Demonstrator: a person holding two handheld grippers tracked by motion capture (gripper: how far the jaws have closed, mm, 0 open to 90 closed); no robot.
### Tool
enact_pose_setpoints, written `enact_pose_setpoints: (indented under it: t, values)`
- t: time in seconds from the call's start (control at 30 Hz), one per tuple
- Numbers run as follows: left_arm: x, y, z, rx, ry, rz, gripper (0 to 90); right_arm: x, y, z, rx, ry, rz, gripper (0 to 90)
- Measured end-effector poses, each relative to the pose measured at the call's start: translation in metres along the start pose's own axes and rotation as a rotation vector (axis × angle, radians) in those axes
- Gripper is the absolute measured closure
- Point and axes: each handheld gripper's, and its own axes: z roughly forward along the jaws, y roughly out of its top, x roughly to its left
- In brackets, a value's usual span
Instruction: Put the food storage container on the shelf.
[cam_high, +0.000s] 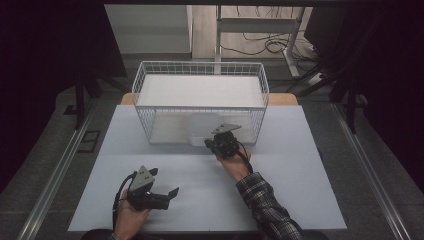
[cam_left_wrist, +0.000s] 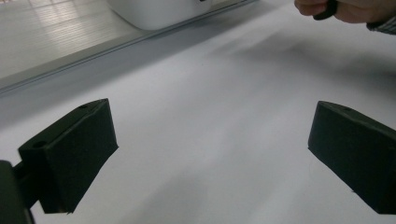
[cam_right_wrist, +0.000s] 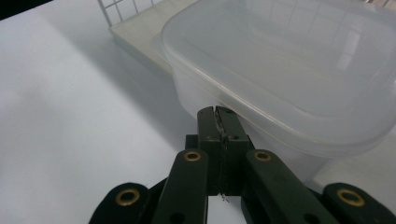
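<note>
Container in wire basket – right hand-held gripper just before; left hand-held gripper nearer person.

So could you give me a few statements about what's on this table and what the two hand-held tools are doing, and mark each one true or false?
1. The left tool has its jaws spread wide over bare table. True.
2. The right tool has its jaws wide apart. False: they are pressed together, with their tips at the white plastic container.
3. The container is red. False: it is translucent white.
4. A white wire basket stands at the far side of the table. True.
5. The left tool holds the container. False: there is nothing between its jaws.
</note>
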Motion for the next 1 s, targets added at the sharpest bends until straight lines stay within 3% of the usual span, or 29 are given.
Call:
enact_pose_setpoints:
  t: [0.3,0.87,1.0]
  values:
    - [0.0,-0.001,0.002,-0.004,0.004,0.029,1.5,-0.008,0.009,0.01,0.002,-0.021,0.001,88.7]
    - [0.006,-0.002,0.0,-0.027,-0.009,0.002,3.1,-0.016,0.016,0.019,0.002,-0.03,0.022,88.3]
    - [0.007,-0.002,0.0,-0.026,-0.007,-0.001,3.1,-0.013,0.014,0.016,-0.001,-0.007,0.024,79.9]
